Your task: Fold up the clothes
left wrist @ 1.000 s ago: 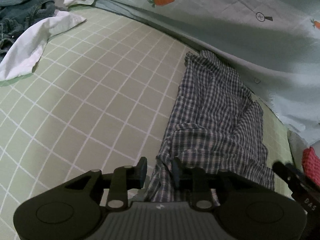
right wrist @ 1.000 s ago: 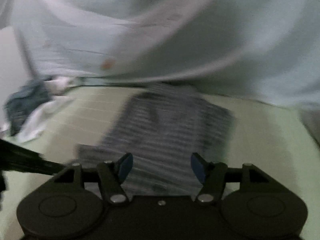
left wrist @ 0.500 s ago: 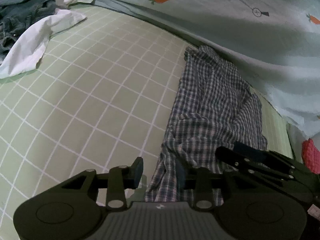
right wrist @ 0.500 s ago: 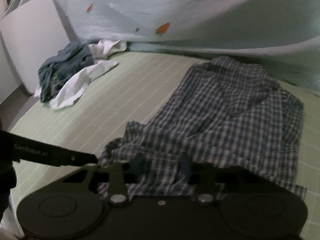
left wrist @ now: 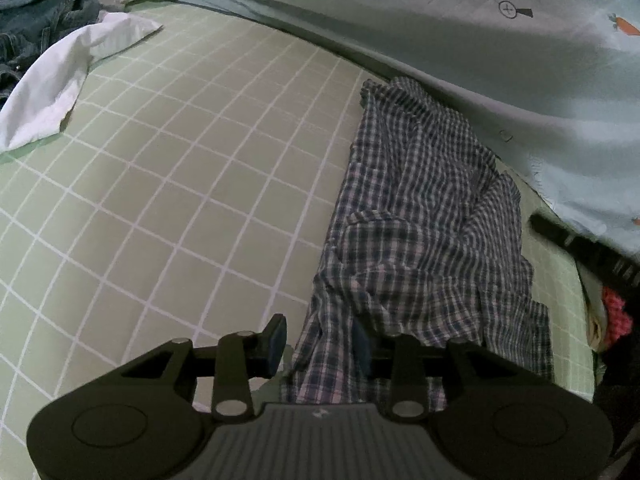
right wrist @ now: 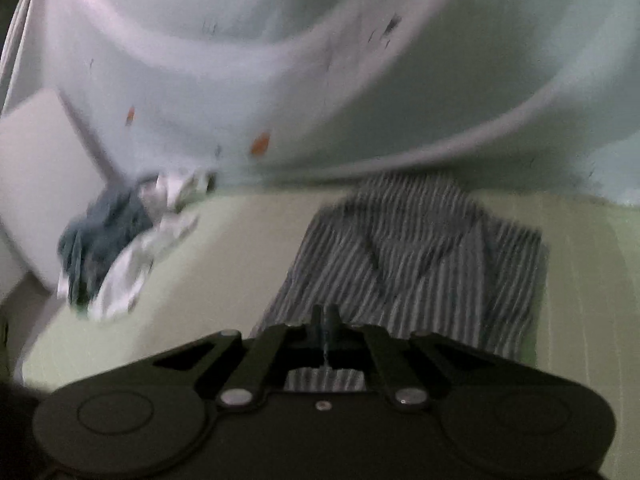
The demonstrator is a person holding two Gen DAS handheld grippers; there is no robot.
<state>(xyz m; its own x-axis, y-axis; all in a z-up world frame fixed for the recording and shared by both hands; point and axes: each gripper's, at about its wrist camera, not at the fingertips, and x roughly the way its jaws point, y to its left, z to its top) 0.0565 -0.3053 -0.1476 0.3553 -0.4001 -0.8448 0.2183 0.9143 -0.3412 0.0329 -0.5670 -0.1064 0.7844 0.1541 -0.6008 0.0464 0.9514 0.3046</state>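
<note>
Checked shirt: blue-and-white, crumpled, lying lengthwise at centre-right of the frame on a green grid bedsheet.
Left gripper: jaws parted, shirt's near hem between them.
Right gripper: jaws pressed together on the shirt's near edge; view blurred.
Upper left: white garment, jeans.
Top: carrot-print quilt.

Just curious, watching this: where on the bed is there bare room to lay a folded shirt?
The green sheet is bare between the white cloth and the plaid shirt. The far-left corner is crowded with jeans; the right edge is tight against the duvet.
</note>
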